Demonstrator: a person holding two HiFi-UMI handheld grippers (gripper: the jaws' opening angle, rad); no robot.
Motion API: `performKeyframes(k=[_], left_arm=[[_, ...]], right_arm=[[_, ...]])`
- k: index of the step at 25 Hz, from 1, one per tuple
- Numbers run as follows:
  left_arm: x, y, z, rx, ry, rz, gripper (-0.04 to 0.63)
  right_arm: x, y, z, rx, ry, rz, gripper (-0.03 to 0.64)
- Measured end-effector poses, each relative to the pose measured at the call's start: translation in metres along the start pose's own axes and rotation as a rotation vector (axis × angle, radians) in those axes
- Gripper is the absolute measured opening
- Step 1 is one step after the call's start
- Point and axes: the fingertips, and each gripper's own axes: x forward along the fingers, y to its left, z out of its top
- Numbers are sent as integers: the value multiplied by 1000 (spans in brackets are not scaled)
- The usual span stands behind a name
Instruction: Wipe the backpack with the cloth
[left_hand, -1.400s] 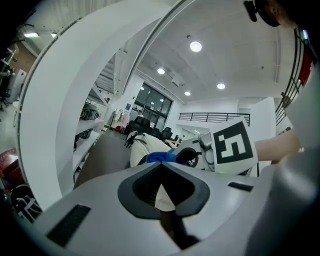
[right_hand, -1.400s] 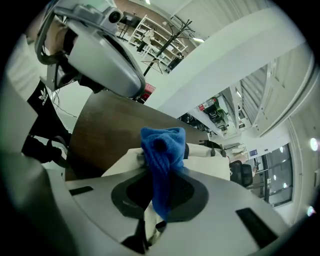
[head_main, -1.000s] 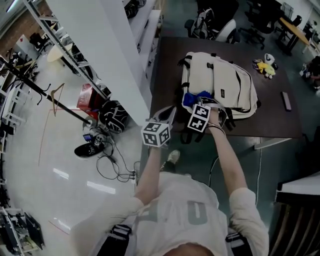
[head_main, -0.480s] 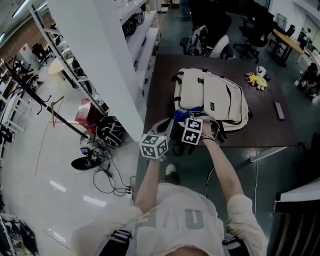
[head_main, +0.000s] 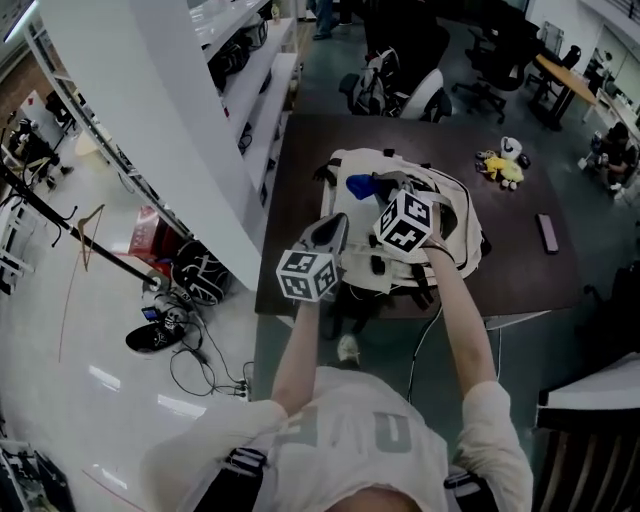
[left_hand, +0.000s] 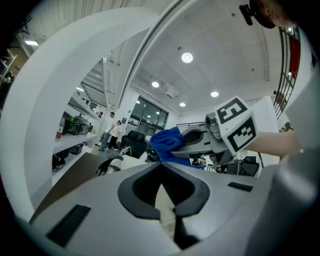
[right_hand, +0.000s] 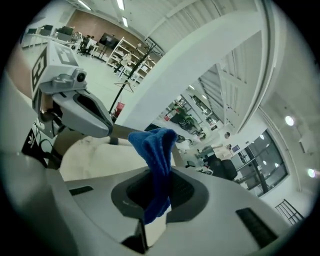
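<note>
A cream backpack (head_main: 455, 215) lies on a dark table (head_main: 520, 275). My right gripper (head_main: 378, 190) is over the bag's top left part, shut on a blue cloth (head_main: 364, 185) that hangs clear of the fabric. In the right gripper view the cloth (right_hand: 157, 155) droops from the closed jaws, with the backpack (right_hand: 97, 160) below. My left gripper (head_main: 330, 232) hovers at the bag's near left edge, shut, with nothing seen between its jaws. The left gripper view shows the right gripper (left_hand: 172, 150) and the cloth (left_hand: 167, 142) just ahead, and the backpack (left_hand: 127, 162) further off.
A white pillar with shelves (head_main: 190, 130) runs along the table's left side. A yellow toy (head_main: 497, 165) and a small dark bar (head_main: 546, 232) lie on the table's right part. Office chairs (head_main: 430, 90) stand behind it. A black bag (head_main: 200, 275) and a shoe (head_main: 155, 337) are on the floor.
Both grippers have risen and moved forward over the backpack. The right one carried the blue cloth from the bag's near edge to above its top left part.
</note>
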Motion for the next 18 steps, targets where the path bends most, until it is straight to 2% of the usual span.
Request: performKeyframes(k=[4, 6, 8, 10, 11, 15, 18], left_arm=[[62, 6, 5, -3, 2, -24, 5], [85, 12, -3, -30, 29, -23, 5], [99, 13, -12, -17, 74, -29, 5], [107, 12, -17, 8, 113, -39, 5], [109, 15, -17, -4, 114, -40, 5], [111, 28, -13, -107, 86, -34, 5], [113, 25, -19, -85, 106, -42, 5]], right_arm=[[34, -63, -39, 6, 60, 2, 40], [57, -86, -52, 3, 89, 20, 40], [82, -102, -61, -5, 117, 48, 40], [106, -110, -67, -3, 137, 85, 40], [118, -111, -70, 2, 146, 104, 40], [162, -106, -77, 23, 169, 163, 40], [188, -90, -89, 36, 208, 204, 40]])
